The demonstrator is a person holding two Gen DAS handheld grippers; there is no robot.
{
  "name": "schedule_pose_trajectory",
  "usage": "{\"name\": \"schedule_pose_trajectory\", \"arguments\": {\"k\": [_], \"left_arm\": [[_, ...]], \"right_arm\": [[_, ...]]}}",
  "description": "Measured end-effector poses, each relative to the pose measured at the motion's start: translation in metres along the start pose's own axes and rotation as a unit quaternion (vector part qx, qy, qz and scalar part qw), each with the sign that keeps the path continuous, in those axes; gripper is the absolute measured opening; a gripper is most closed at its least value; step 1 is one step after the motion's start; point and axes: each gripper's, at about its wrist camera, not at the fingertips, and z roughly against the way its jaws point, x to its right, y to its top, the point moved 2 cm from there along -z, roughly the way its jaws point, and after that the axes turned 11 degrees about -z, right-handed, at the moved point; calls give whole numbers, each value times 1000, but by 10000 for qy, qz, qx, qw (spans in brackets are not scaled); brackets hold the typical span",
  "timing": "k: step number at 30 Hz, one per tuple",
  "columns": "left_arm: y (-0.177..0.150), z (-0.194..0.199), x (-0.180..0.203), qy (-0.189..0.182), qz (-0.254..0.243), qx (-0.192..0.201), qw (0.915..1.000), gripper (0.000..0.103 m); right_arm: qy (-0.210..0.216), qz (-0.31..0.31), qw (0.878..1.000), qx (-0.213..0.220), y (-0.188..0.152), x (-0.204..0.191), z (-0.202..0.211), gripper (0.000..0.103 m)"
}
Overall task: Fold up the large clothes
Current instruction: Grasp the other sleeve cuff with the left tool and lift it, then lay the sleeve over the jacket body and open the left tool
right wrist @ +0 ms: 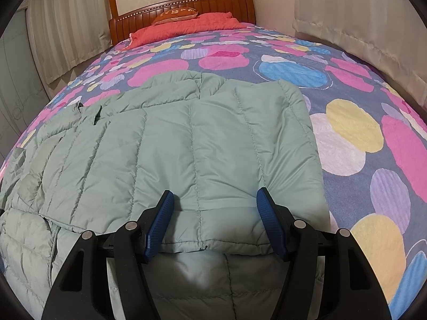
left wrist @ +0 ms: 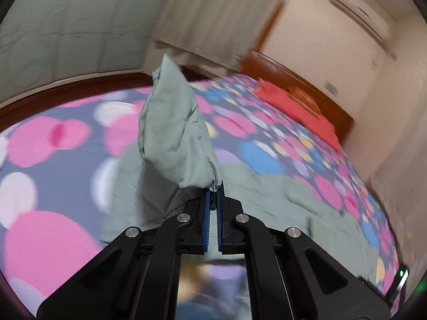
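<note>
Pale green quilted puffer jacket [right wrist: 202,144] spread on dotted bed cover [right wrist: 347,138]; my left tongs [left wrist: 213,192] clamped on raised cuff, right tongs [right wrist: 214,205] apart over folded edge; carry sleeve flat across body, right pins edge

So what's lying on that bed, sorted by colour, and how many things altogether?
Pale green: 1, the quilted jacket, one corner pinched in the left gripper
Red: 1, the folded blanket by the headboard
Orange: 1, the cushion behind it
Total: 3 on the spotted bedspread; the right gripper hangs open over the jacket.
</note>
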Motion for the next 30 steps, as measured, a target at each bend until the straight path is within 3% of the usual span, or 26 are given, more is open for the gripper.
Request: {"name": "schedule_pose_trajectory", "arguments": {"k": [6, 10, 14, 20, 26, 29, 30], "left_arm": [[-20, -19, 97, -574, -789, -295, 9948, 4], [-45, -30, 163, -916, -1395, -536, 9845, 4], [-70, -47, 206, -1061, -1779, -882, 9743, 4], [-97, -58, 236, -992, -2213, -1186, 9629, 4], [-101, -56, 243, -937, -2290, -1248, 9608, 4], [-100, -52, 245, -948, -2329, -1258, 9597, 15], [-100, -51, 246, -955, -2336, -1245, 9596, 23]], "right_arm": [[70, -83, 9999, 16, 1, 0, -1, 64], [102, -111, 9999, 19, 1, 0, -1, 64], [180, -183, 9997, 23, 0, 1, -1, 64], [229, -215, 9995, 26, -1, 1, -1, 66], [214, -205, 9996, 34, -2, 1, -1, 67], [197, -186, 9996, 27, -2, 0, -1, 67], [187, -180, 9997, 19, -1, 0, -1, 67]]}}
